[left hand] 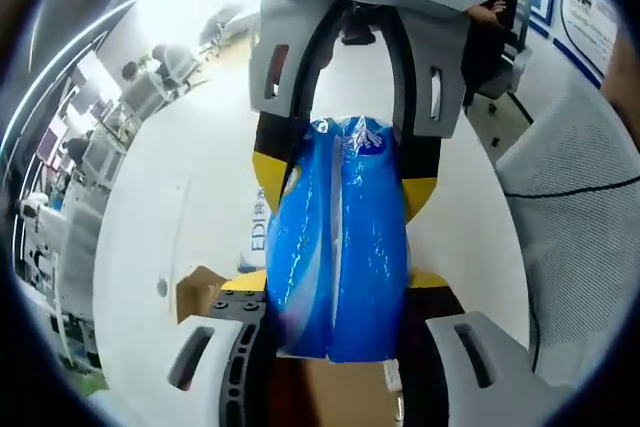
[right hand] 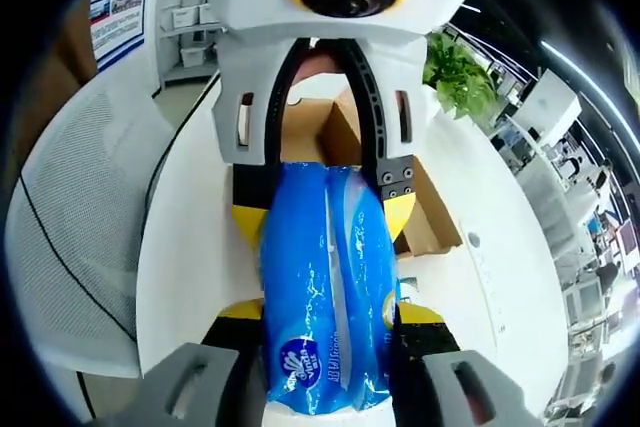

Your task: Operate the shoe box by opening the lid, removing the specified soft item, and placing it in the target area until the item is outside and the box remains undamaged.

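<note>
A blue plastic pack of tissues (left hand: 340, 237) is held in the air between both grippers, one at each end. In the left gripper view my left gripper (left hand: 340, 287) is shut on its near end, and the right gripper (left hand: 343, 182) comes down from the top, shut on the far end. In the right gripper view my right gripper (right hand: 330, 312) clamps the blue pack (right hand: 325, 287) at the printed end, with the left gripper (right hand: 322, 217) closed on the other end. The brown cardboard shoe box (right hand: 430, 227) stands open on the white table behind the pack, and a corner of the shoe box (left hand: 200, 292) shows below it.
The white table (left hand: 170, 197) stretches under everything. A grey mesh chair (right hand: 80, 217) stands at the table's side. A green plant (right hand: 460, 72) and desks lie beyond the box. A person (left hand: 490, 17) sits past the table's far end.
</note>
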Demonstrator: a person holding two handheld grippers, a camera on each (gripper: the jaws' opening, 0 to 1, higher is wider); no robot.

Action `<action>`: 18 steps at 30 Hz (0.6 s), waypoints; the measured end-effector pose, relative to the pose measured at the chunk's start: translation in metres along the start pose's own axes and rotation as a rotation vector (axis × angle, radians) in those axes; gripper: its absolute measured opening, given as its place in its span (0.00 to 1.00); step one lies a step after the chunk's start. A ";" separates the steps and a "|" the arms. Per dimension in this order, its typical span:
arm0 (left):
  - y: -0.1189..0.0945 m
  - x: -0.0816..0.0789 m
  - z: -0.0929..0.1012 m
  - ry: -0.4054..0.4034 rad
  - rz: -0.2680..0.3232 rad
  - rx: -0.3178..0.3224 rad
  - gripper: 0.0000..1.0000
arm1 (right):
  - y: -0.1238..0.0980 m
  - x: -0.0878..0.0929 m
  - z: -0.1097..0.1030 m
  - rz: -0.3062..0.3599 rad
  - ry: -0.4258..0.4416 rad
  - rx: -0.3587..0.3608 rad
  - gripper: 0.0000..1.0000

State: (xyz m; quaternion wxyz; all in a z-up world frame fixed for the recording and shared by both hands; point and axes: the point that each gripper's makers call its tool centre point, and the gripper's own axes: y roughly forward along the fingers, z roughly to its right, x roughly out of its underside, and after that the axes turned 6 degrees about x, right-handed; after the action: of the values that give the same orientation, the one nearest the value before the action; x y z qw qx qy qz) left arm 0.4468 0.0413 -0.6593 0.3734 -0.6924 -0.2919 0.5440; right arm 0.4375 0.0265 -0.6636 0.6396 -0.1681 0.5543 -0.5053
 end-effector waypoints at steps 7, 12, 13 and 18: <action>0.023 -0.024 0.001 0.009 0.023 0.015 0.46 | -0.014 0.031 0.000 -0.034 0.012 -0.002 0.43; 0.038 -0.038 0.002 0.010 0.038 0.027 0.46 | -0.020 0.051 0.002 -0.053 0.020 -0.007 0.43; 0.042 -0.041 0.001 0.008 0.042 0.031 0.46 | -0.021 0.055 0.003 -0.059 0.021 -0.011 0.43; 0.054 -0.052 -0.001 0.008 0.051 0.036 0.46 | -0.026 0.071 0.007 -0.073 0.026 -0.016 0.43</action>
State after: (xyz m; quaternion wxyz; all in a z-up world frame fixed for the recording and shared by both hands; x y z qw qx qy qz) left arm 0.4354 -0.0305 -0.6762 0.3729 -0.6948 -0.2629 0.5559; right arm 0.4227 -0.0459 -0.6795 0.6121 -0.1869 0.5601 -0.5260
